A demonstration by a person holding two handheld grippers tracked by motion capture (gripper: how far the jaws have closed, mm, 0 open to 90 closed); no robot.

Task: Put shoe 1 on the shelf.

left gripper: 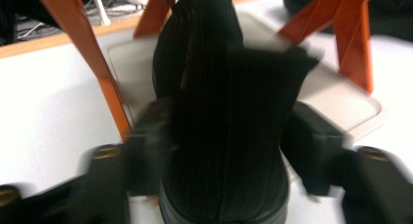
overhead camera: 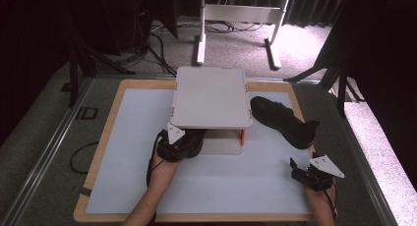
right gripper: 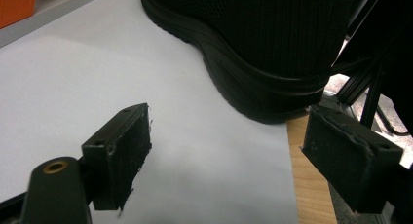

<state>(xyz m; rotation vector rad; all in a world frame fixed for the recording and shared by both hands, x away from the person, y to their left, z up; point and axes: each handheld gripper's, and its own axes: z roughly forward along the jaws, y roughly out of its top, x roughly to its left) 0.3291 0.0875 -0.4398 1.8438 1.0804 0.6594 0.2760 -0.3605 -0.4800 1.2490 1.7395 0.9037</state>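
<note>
Left gripper (overhead camera: 178, 143) has its jaws around the heel of a black shoe (left gripper: 229, 112) on the rack's lower shelf (left gripper: 341, 102); whether the pads press is unclear. Right gripper (overhead camera: 306, 173), jaws spread and empty, waits near the table's right edge, facing the second shoe (overhead camera: 282, 120), probably next.

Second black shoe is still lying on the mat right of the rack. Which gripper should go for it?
Right, probably. The right gripper has open, empty jaws close to the loose shoe's heel. The left gripper is occupied with the other shoe at the rack's lower shelf.
</note>
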